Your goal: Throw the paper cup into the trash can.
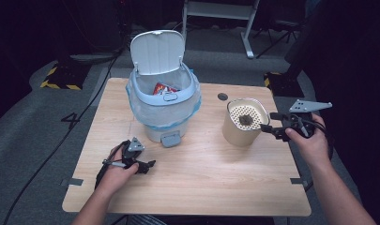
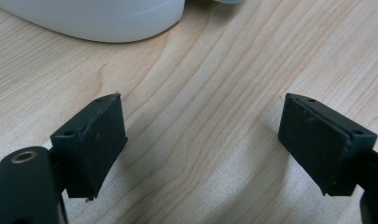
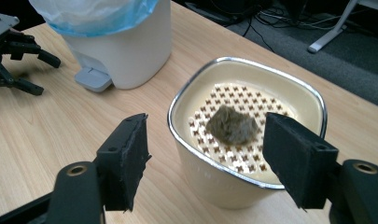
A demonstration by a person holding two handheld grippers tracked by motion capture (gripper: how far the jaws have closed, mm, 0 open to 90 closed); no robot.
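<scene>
I bring the right gripper [image 3: 205, 158], jaws apart and empty, to the stiff, light-looking canister [image 3: 224, 184]; I'd pinch its rim; left gripper [image 2: 200, 144] gapes empty

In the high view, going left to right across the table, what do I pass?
Left gripper → pedal bin with its lid up → cream strainer container holding a dark clump → right gripper.

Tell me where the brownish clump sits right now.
The brownish clump lies on the perforated insert inside the cream container, at the table's right side in the high view, right of the pedal bin and just ahead of the right gripper.
</scene>
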